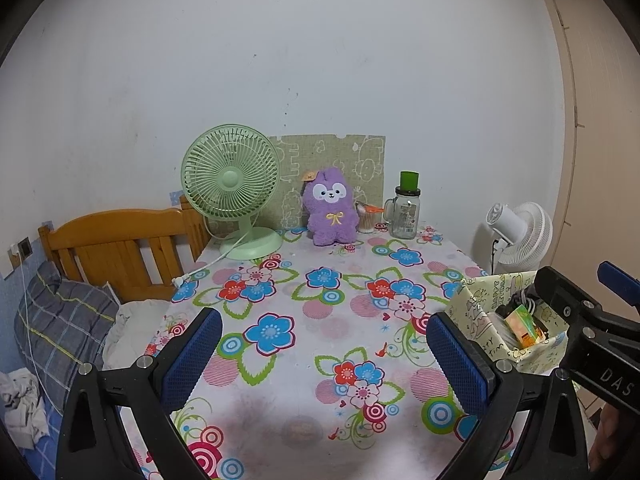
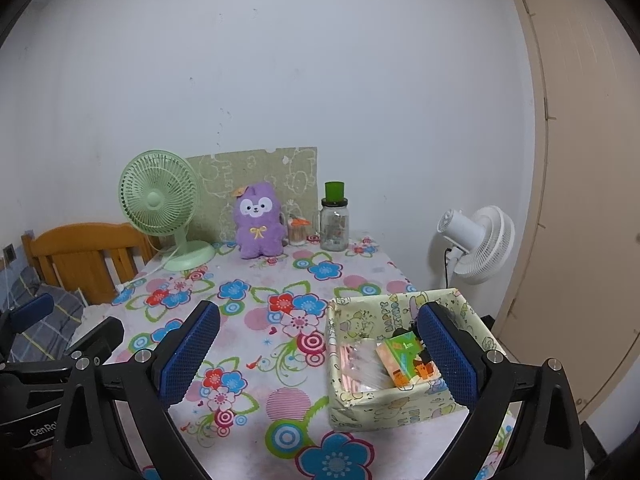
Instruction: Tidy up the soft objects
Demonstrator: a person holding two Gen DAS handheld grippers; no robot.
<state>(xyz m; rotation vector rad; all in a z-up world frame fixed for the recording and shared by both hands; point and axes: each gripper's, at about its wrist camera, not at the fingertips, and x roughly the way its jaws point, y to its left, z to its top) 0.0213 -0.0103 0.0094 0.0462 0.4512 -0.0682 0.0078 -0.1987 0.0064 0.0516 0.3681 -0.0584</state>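
Observation:
A purple plush toy (image 1: 331,210) with a yellow bow sits upright at the far edge of the flowered table (image 1: 320,312), against the wall; it also shows in the right wrist view (image 2: 258,222). My left gripper (image 1: 324,344) is open and empty, hovering over the near part of the table. My right gripper (image 2: 320,344) is open and empty, with its right finger over a yellow patterned box (image 2: 400,404) that holds a green-orange packet (image 2: 408,364) and clear wrappers. The box also shows at the right in the left wrist view (image 1: 484,320).
A green desk fan (image 1: 234,188) with a loose cord stands at the back left. A glass jar (image 1: 406,210) with a green lid and a small cup stand beside the plush. A wooden bed headboard (image 1: 116,248) and pillow lie left; a white floor fan (image 2: 476,244) and door stand right.

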